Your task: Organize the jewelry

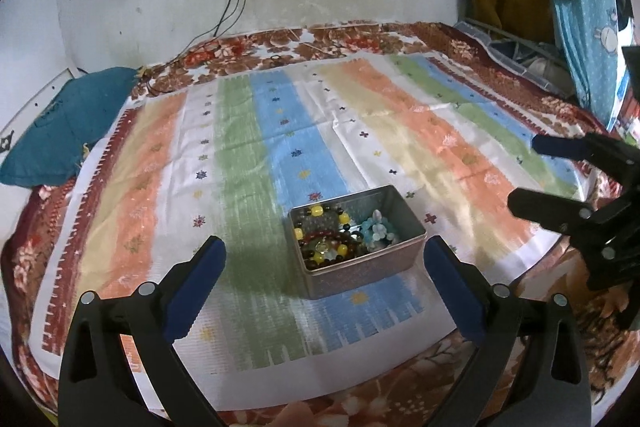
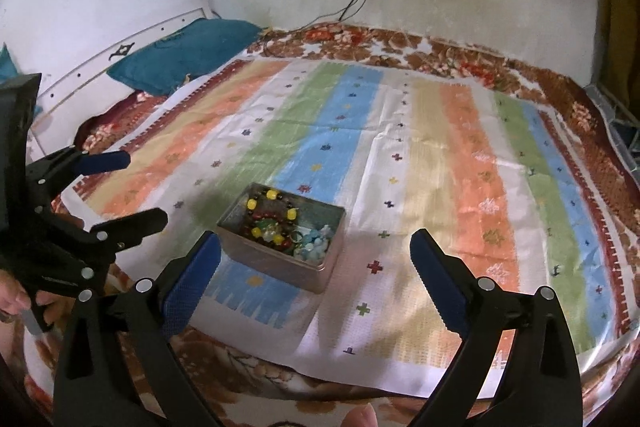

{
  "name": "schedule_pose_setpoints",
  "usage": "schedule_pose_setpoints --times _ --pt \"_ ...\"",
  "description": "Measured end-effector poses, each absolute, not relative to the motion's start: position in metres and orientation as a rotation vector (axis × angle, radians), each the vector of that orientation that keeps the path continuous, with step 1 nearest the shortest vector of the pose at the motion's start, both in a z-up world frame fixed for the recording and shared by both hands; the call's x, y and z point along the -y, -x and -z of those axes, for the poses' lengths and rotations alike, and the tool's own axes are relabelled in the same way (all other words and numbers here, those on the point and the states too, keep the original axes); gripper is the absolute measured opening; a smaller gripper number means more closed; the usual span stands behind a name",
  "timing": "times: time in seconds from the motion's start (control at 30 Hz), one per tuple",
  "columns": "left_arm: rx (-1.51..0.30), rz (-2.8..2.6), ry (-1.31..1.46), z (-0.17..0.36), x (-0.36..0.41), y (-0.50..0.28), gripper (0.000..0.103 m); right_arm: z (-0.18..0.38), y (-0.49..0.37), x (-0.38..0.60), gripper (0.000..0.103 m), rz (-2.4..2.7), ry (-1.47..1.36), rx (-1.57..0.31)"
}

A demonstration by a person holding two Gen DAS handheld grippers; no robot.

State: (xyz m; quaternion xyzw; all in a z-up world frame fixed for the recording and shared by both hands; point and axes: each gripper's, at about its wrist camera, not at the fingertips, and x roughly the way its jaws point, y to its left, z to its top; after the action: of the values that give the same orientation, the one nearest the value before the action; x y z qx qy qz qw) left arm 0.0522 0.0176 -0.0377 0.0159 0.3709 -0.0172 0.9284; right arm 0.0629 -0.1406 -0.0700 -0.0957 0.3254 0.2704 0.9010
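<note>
While nothing was yet held by either tool, the step in hand was judged to be an approach to the tin (image 1: pixel 356 247), which lay on the striped cloth (image 1: pixel 248 163) with no lid seen on it. The left gripper (image 1: pixel 326 281) was seen with its 2 blue-padded fingers spread wide, the tin lying ahead between them and apart from both pads, and nothing was gripped. The right gripper (image 2: pixel 316 267) was likewise held wide open and empty, the tin (image 2: pixel 282 237) being just beside its left finger rather than centred in the gap.

1 tin was counted, and all the jewelry was found inside it. 1 bracelet of dark and yellow beads (image 1: pixel 320 227) was made out, curled against the tin's left part, and 1 cluster of pale blue beads (image 1: pixel 376 231) was seen in its right part. A red strand and a small ring were suspected among them, but the heap was too tangled for a sure count.

Whether the pieces were being put in or taken out could not be told. For the next move, 1 gripper would probably have to be lowered over the open top and closed on 1 strand, with the tin steadied by the other.
</note>
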Motion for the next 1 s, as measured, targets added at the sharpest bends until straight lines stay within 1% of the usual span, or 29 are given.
schedule_pose_setpoints --times 0.43,0.8,1.0 --pt "-0.746 0.053 -0.029 0.035 -0.016 -0.050 0.097 0.072 -0.063 0.143 0.096 -0.606 0.177 -0.687" --pt "-0.743 0.066 0.043 0.034 -0.026 -0.050 0.097 0.070 -0.062 0.146 0.096 -0.603 0.161 -0.674" --pt "-0.734 0.062 0.022 0.033 -0.024 -0.048 0.097 0.069 -0.064 0.147 0.096 -0.607 0.145 -0.685"
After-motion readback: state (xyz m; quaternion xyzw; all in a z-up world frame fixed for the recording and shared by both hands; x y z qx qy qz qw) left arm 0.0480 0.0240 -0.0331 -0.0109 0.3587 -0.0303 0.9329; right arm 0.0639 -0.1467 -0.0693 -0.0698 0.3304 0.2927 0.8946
